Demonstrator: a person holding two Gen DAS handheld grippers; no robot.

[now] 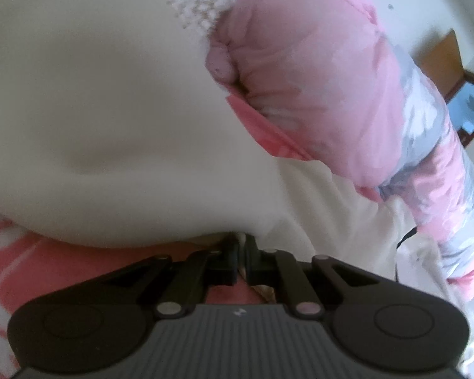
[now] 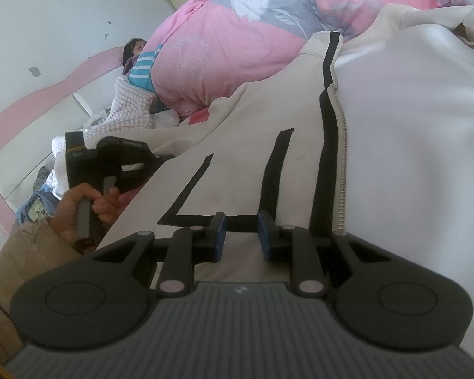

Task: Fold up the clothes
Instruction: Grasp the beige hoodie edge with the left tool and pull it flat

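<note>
A cream zip jacket [image 2: 395, 158] with black stripes lies spread over the bed, its zipper running down the middle. In the left wrist view the same cream jacket [image 1: 110, 110] fills the frame, and my left gripper [image 1: 240, 254] is shut on its lower edge above the pink sheet [image 1: 31, 252]. My right gripper [image 2: 242, 232] rests at the jacket's hem. Its blue pads [image 2: 220, 232] stand a little apart, and the fabric between them lies flat and unpinched. A hand [image 2: 88, 202] holds the left tool at the jacket's left side, where its fingertips are hidden by fabric.
A bulky pink and grey floral quilt [image 2: 221, 47] is heaped beyond the jacket; that quilt [image 1: 331, 79] also borders it on the right in the left wrist view. A white knit blanket [image 2: 132, 107] and a person [image 2: 136, 50] lie by the pink headboard [image 2: 47, 94].
</note>
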